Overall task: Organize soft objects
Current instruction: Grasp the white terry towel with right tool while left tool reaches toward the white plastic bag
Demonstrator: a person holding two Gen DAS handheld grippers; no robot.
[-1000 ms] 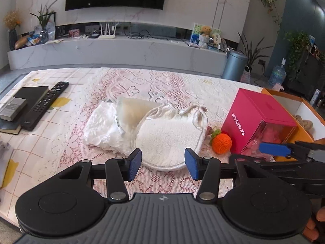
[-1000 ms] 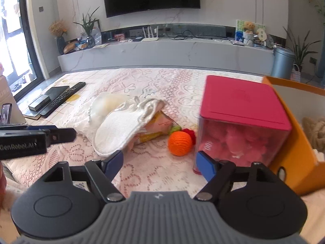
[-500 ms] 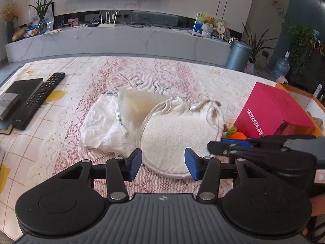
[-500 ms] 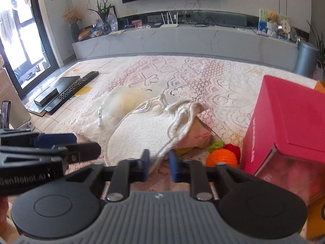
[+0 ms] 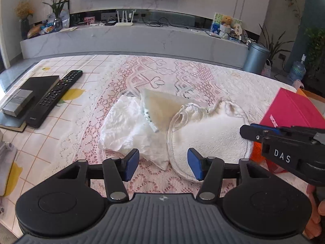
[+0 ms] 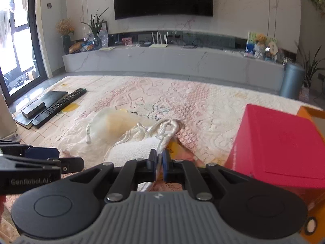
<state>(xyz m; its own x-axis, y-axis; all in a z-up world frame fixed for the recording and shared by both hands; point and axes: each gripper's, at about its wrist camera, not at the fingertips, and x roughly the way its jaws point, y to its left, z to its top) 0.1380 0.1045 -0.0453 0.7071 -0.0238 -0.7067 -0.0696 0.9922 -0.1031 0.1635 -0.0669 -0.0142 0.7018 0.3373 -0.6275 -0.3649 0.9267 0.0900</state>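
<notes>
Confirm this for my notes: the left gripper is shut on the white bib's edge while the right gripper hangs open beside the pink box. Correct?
Sides are swapped. In the right wrist view, the right gripper is shut on the white bib's edge beside the pink box; the left gripper hangs open.

**Gripper hardware: appearance**

Left gripper (image 5: 163,163): black linkage arms, blue pads (image 5: 132,163), silver pivot screws, two round black discs, ribbed grey housing with a small emblem. Right gripper (image 6: 160,162): identical build, with "DAS" lettering on its side. "GenRobot.AI" is printed on the left unit's side. Bare fingertips (image 5: 316,217) visible at lower right.
</notes>
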